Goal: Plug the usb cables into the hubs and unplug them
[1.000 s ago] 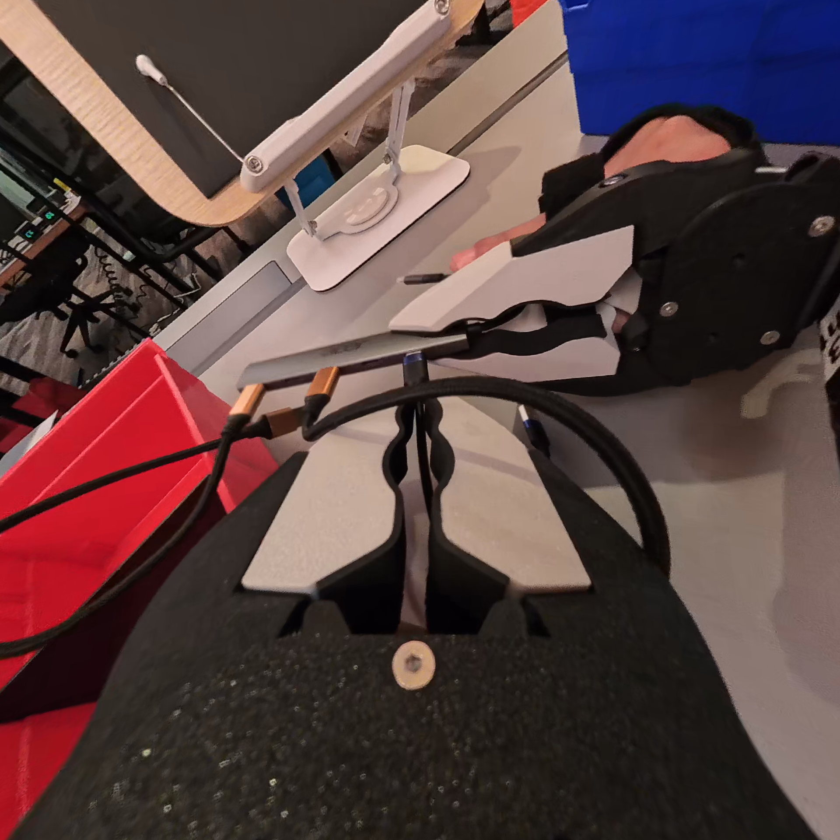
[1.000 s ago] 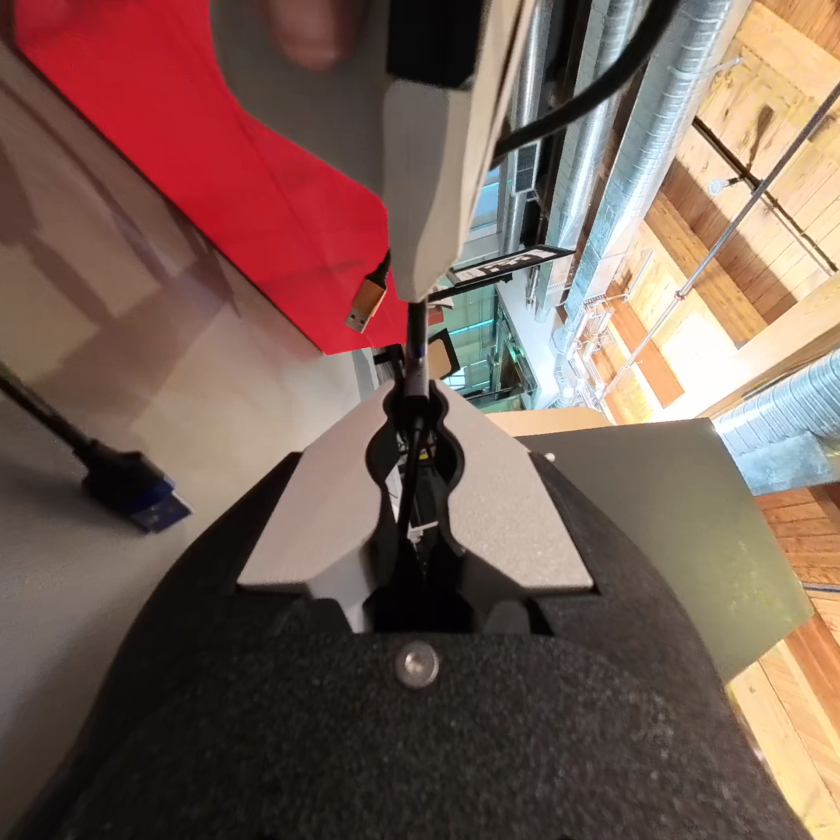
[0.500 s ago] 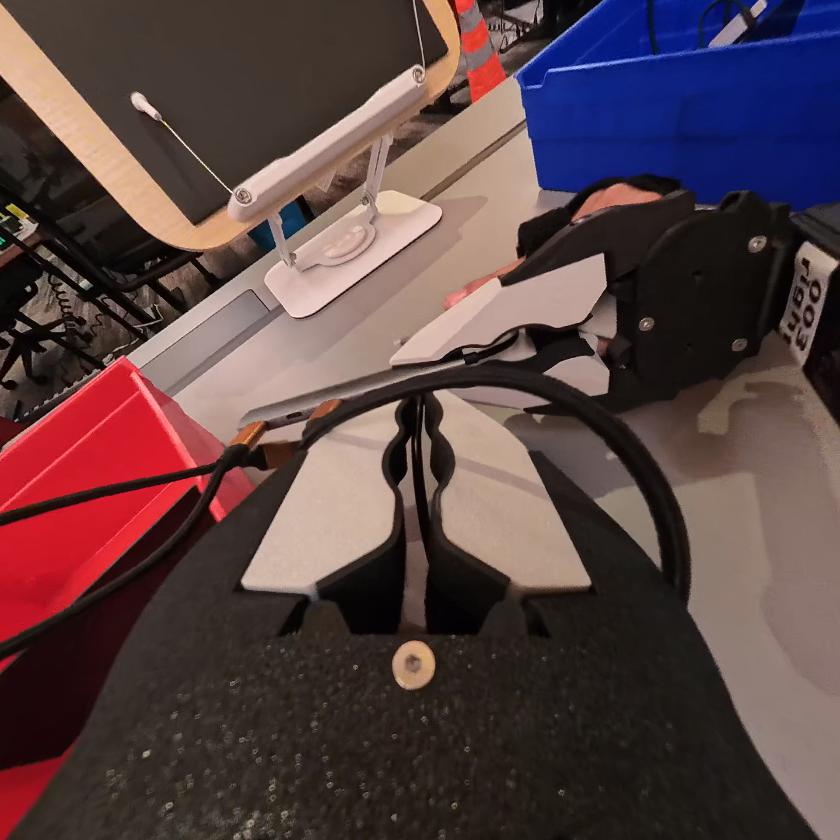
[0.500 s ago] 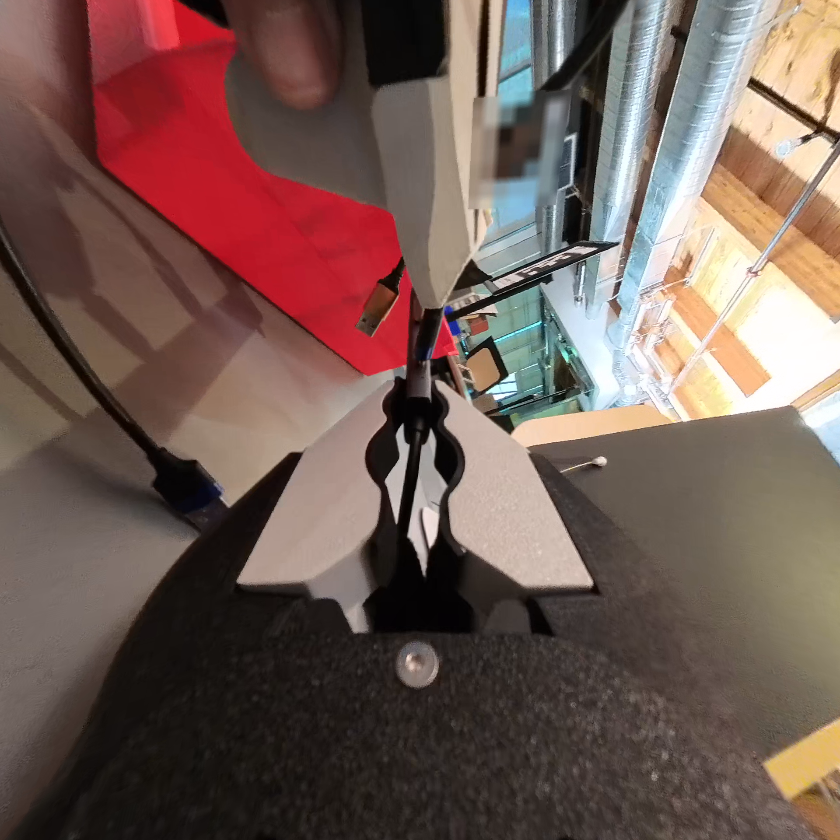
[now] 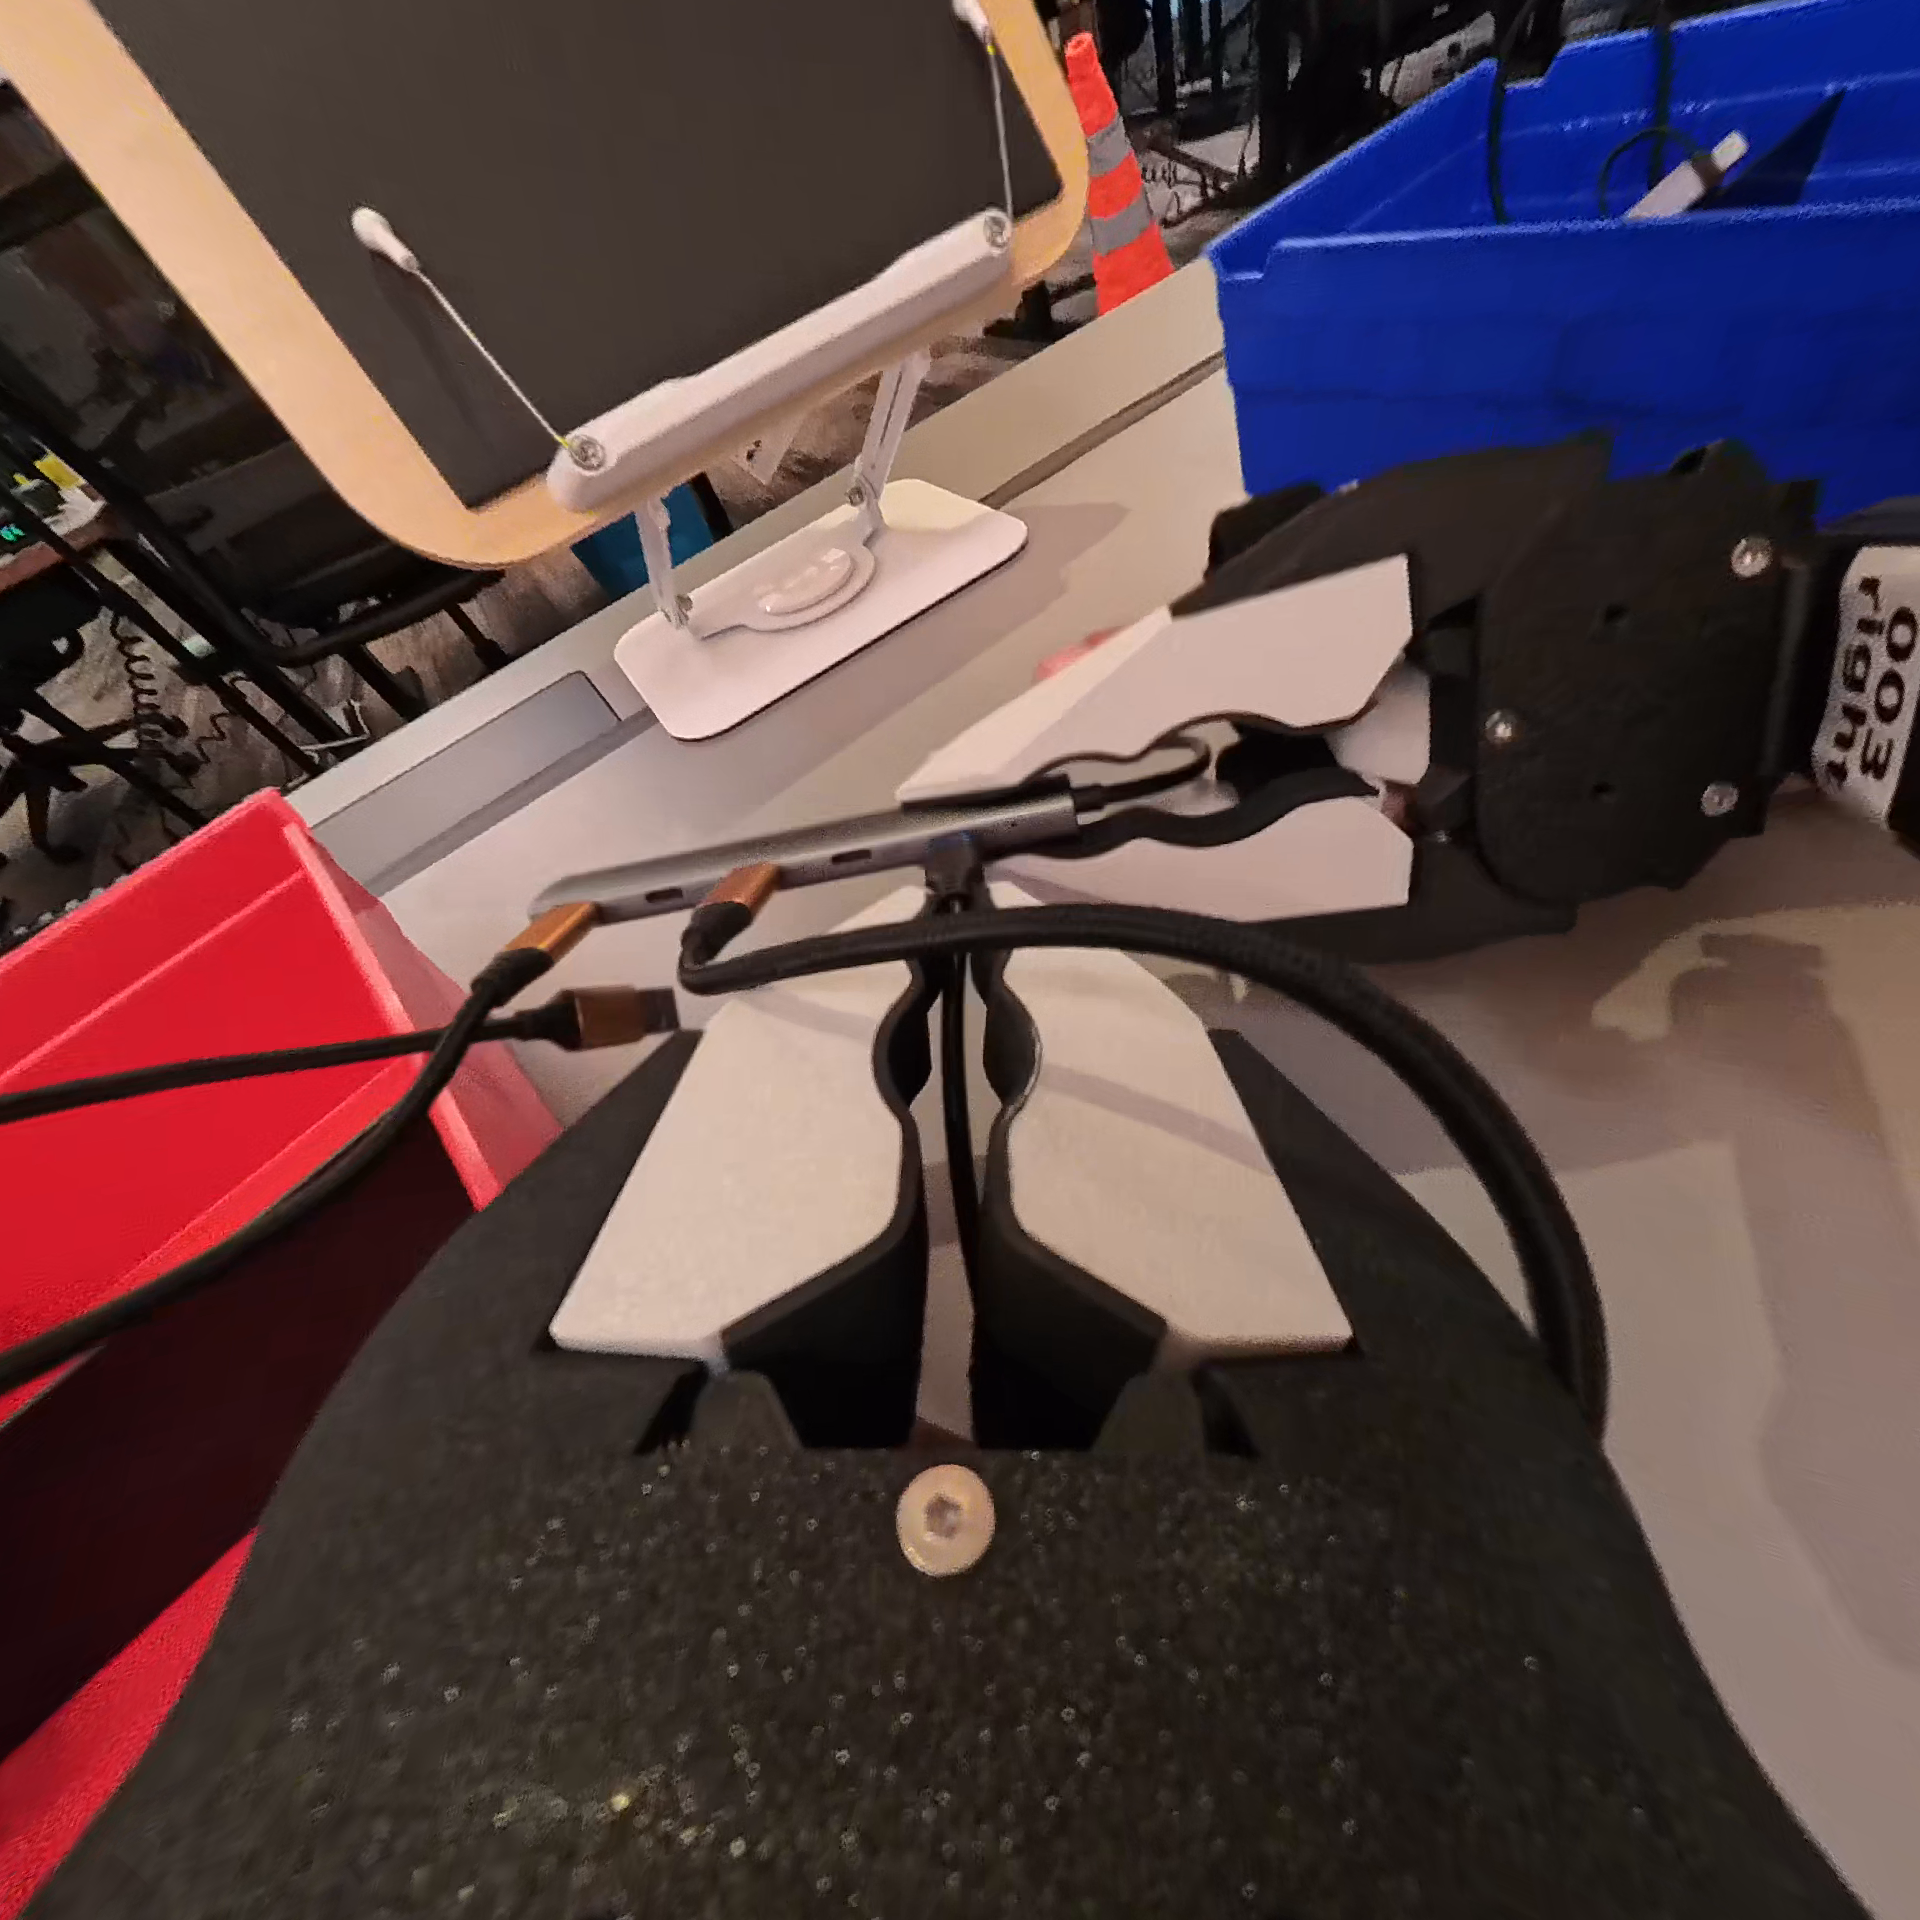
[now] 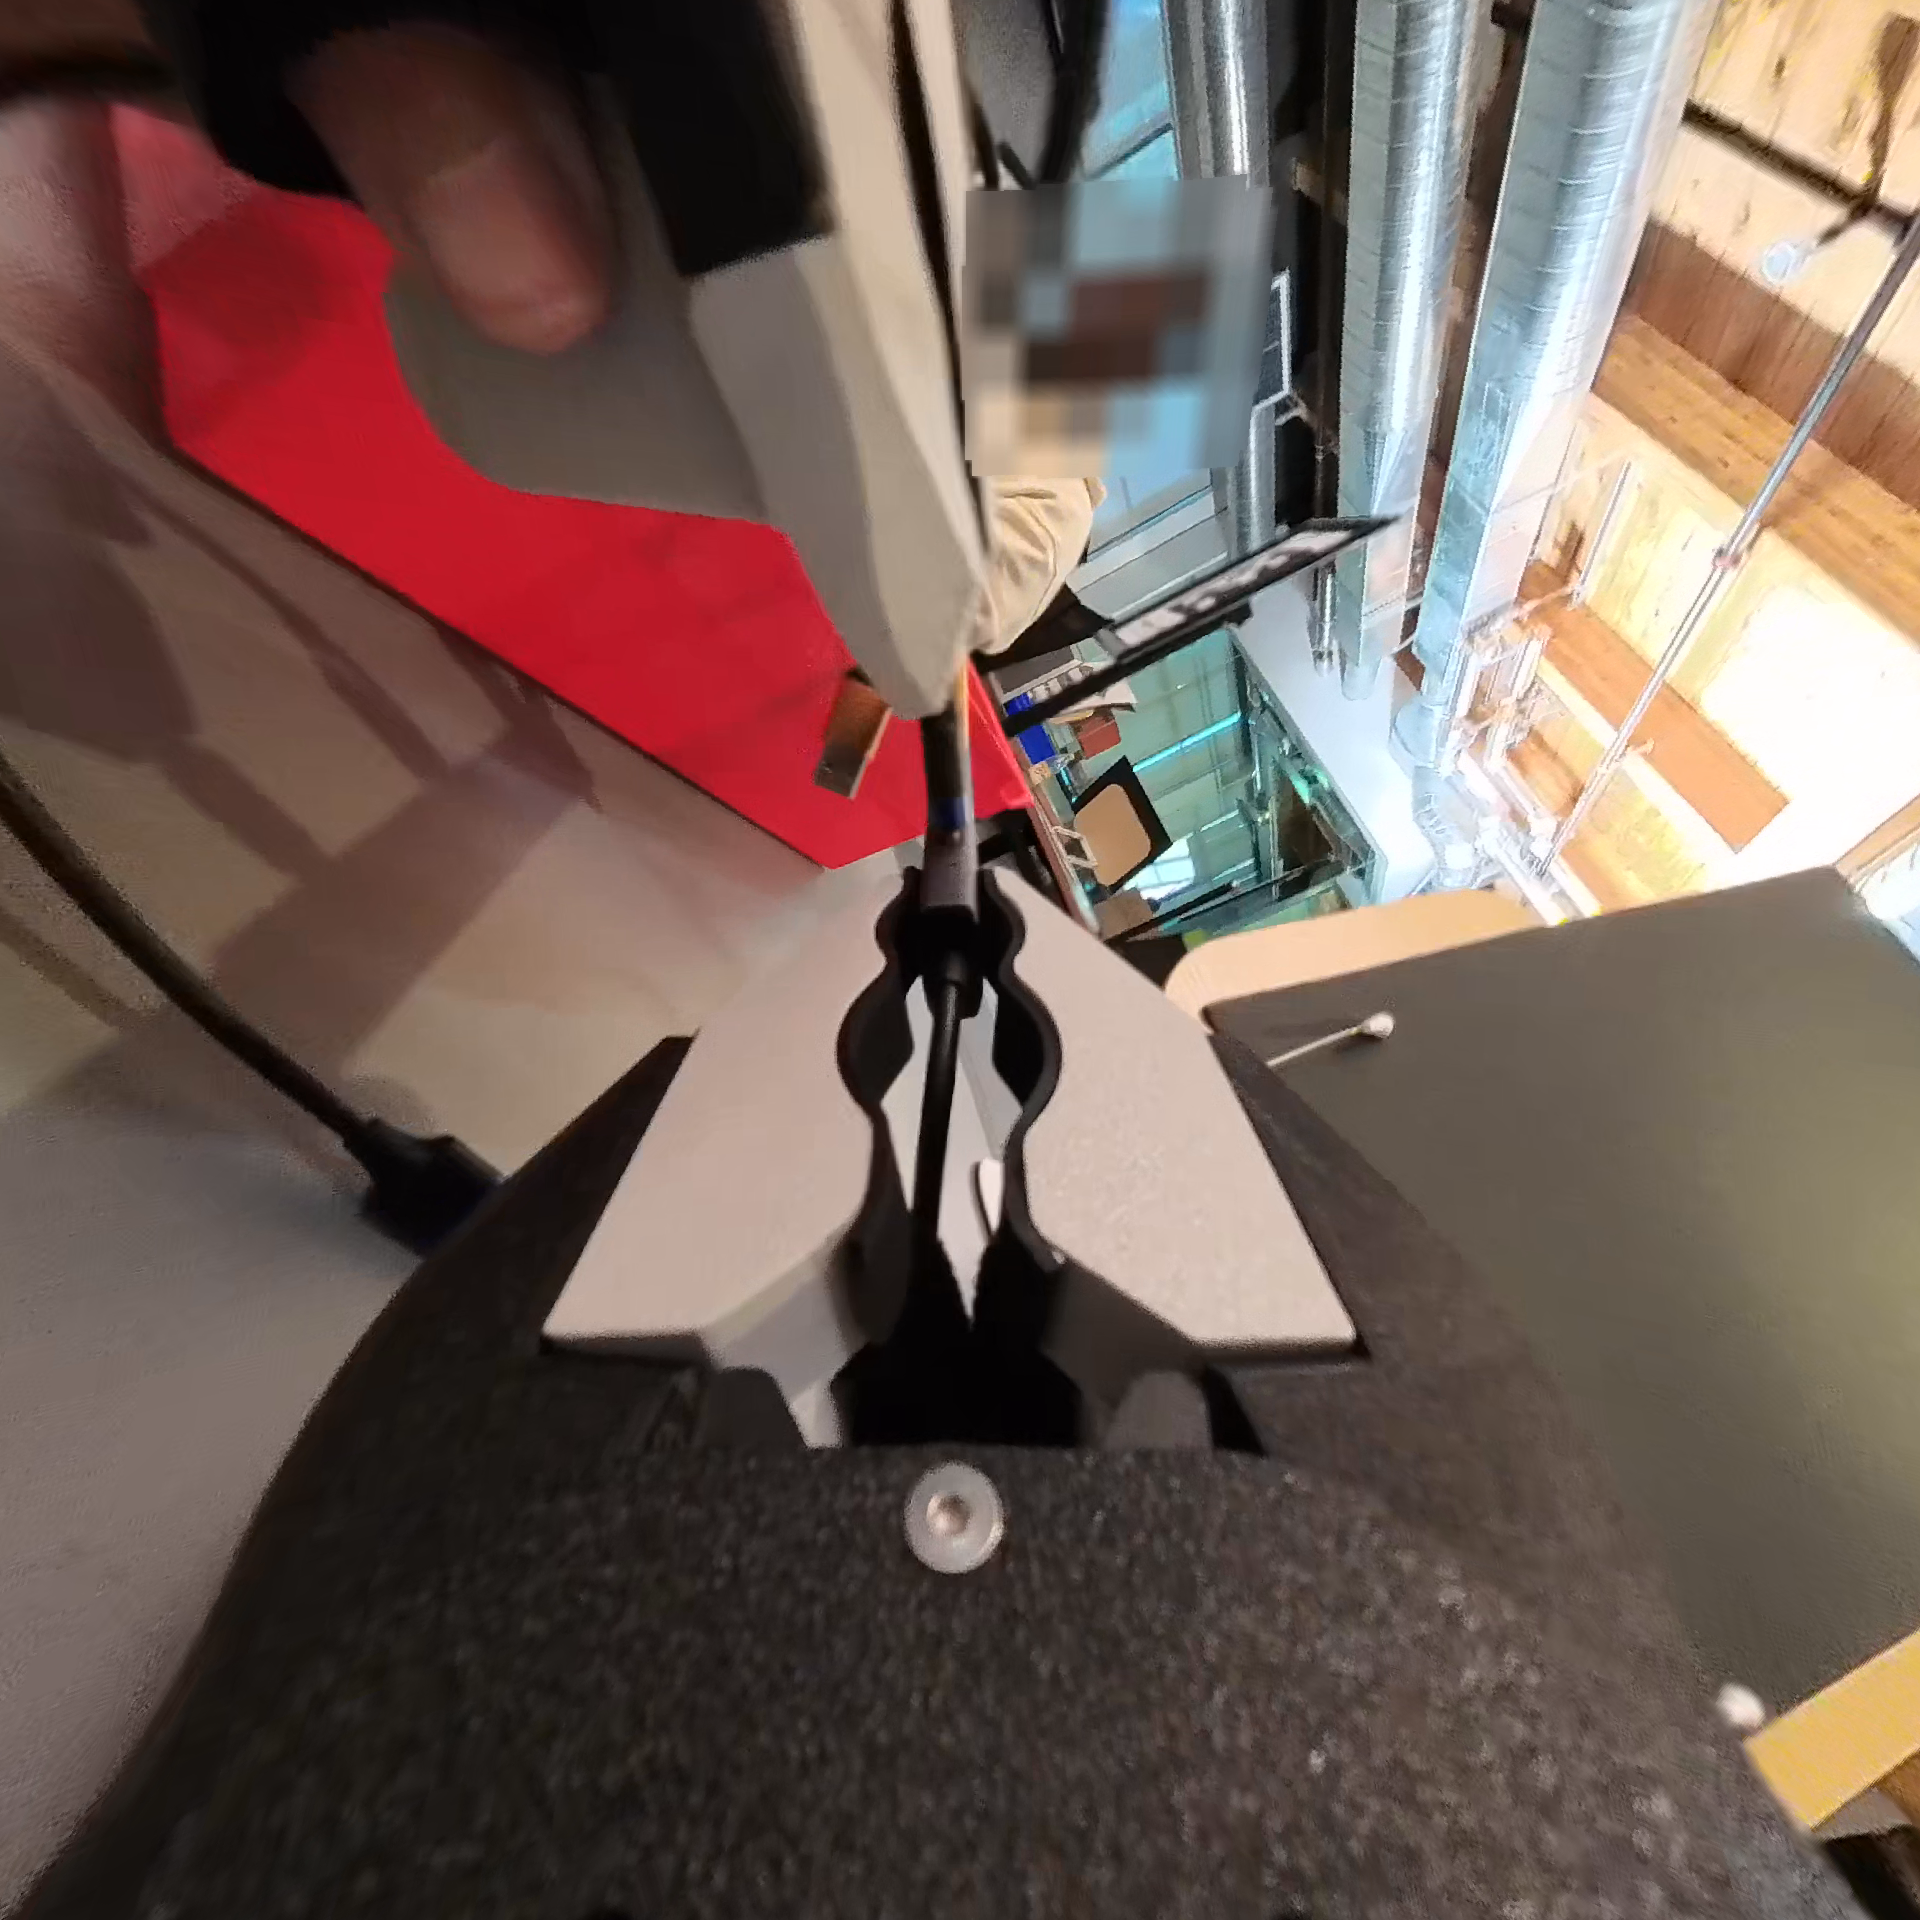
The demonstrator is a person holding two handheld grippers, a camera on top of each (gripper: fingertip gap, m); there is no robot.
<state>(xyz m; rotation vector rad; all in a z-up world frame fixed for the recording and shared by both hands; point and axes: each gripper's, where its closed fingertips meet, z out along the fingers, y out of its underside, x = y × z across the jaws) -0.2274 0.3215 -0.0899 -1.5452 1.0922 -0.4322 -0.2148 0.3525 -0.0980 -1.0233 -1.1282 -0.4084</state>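
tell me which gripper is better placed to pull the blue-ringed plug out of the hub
Left, probably. The left gripper is shut on the plug's cable just behind the blue-ringed plug, while the right gripper clamps the hub.

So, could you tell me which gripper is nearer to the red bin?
Left. The left gripper, shut on a thin black cable, sits right beside the red bin; the right gripper, holding the grey hub, lies beyond it.

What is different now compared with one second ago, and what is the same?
The left gripper has tilted, so more of the blue bin and the tablet stand shows. The grips stay unchanged: it is shut on the thin black cable, and the right gripper is shut on the grey hub.
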